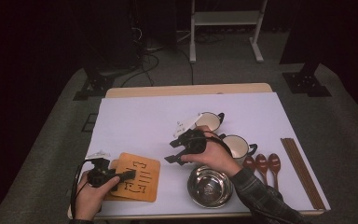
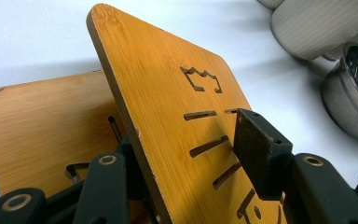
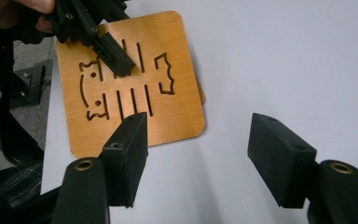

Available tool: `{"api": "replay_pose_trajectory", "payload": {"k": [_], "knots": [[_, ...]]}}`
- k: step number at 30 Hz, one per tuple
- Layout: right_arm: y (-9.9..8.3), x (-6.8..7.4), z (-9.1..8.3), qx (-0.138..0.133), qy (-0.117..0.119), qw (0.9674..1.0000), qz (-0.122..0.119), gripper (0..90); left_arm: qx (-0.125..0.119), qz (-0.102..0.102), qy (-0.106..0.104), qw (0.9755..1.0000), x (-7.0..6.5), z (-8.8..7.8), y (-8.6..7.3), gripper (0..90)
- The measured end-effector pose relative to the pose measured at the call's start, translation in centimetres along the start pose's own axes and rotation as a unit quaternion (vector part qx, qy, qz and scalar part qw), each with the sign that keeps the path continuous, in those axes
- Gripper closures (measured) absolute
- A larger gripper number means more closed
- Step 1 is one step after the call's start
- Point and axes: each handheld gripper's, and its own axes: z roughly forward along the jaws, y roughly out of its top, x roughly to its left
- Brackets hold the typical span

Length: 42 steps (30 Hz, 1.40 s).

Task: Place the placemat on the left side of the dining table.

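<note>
high view first, nearest the person: the left hand (image 1: 89, 193) comes in at the bottom left and holds the left gripper (image 1: 121, 177) low and about level, pointing right, its jaws clamped on the edge of the upper wooden trivet (image 1: 137, 177). that slotted board is tipped up off a second trivet (image 1: 113, 164) lying flat beneath it on the white sheet (image 1: 140, 116); in the left gripper view the raised board (image 2: 168, 116) runs between the two black jaws, one pad on its top face, the other beneath it, with the lower board (image 2: 42, 126) behind. just to the right sits a steel bowl (image 1: 209, 186), near the front table edge, close beside the trivets but not touching them. the right hand (image 1: 214, 156) reaches over the bowl's far rim, its right gripper (image 1: 173, 151) tilted down toward the trivets, jaws apart with nothing between them, hanging above bare sheet just right of the board. in the right gripper view the trivet (image 3: 135, 84) lies beyond the open jaws. farther right lie three wooden spoons (image 1: 262, 164) and chopsticks (image 1: 303, 170); behind the hand stand two white mugs (image 1: 235, 145).
</note>
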Motion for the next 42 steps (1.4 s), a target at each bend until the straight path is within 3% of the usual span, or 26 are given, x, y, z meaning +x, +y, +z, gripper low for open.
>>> {"api": "replay_pose_trajectory", "payload": {"k": [22,42], "knots": [[-0.9,-2.3,-3.3,-0.019,-0.040,0.9988,0.019,35.6,0.002,0.000,0.001,1.0000,0.0,0.0,0.0,49.9],[-2.0,-4.1,-5.6,-0.029,-0.083,0.9953,0.040,34.4,0.002,0.001,0.001,1.0000,0.0,0.0,0.0,49.8]]}}
